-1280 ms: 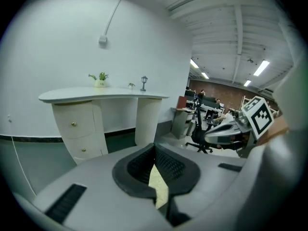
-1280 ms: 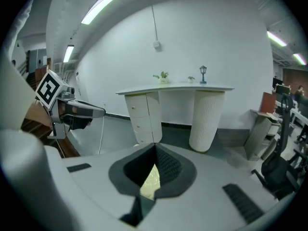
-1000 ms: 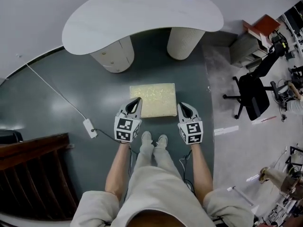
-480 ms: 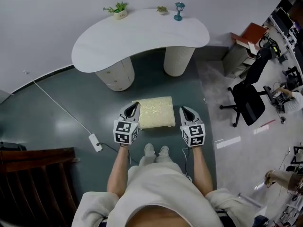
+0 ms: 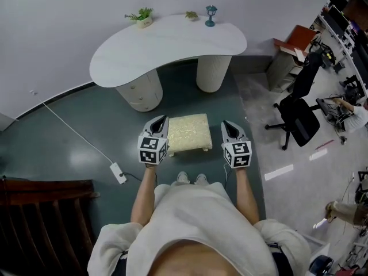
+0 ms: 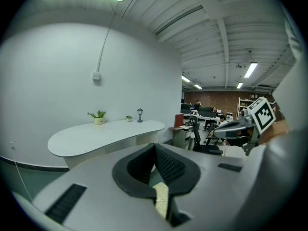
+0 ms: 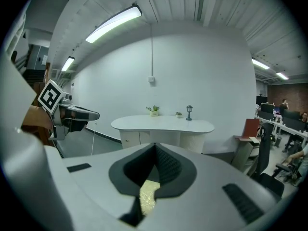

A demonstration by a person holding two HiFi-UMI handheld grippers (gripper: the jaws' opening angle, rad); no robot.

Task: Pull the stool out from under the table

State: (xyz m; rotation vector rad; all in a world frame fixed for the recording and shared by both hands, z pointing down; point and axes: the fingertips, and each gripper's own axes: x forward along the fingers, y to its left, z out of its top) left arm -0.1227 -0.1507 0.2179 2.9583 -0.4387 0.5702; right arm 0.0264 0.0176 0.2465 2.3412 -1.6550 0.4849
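Item: stool [image 5: 187,132], low, with a pale yellow cushioned top

Location: on the open dark floor, wholly clear of the table [image 5: 167,42], in front of its two pedestals and just ahead of the person's shoes [image 5: 190,179]. Apparently in the same place as a second ago, only seen from higher up.

Change noted: left gripper [image 5: 160,121] and right gripper [image 5: 228,125] both raised together with the straightening of the person. A second ago low at the stool's near corners, now carried well above it. No contact on either side.

Tongs, state: both shut tight on nothing, as read in the left gripper view and the right gripper view. Only a yellow sliver of stool [image 6: 162,201] [image 7: 147,196] far below, through the notch under the closed jaws.

Relation to tongs: in the head view, set between the two, with the left gripper over its left edge and the right gripper a little off its right edge. Lower than both and untouched.

Judgement: pull apparently complete, with hands already coming away and no further handling of the stool called for
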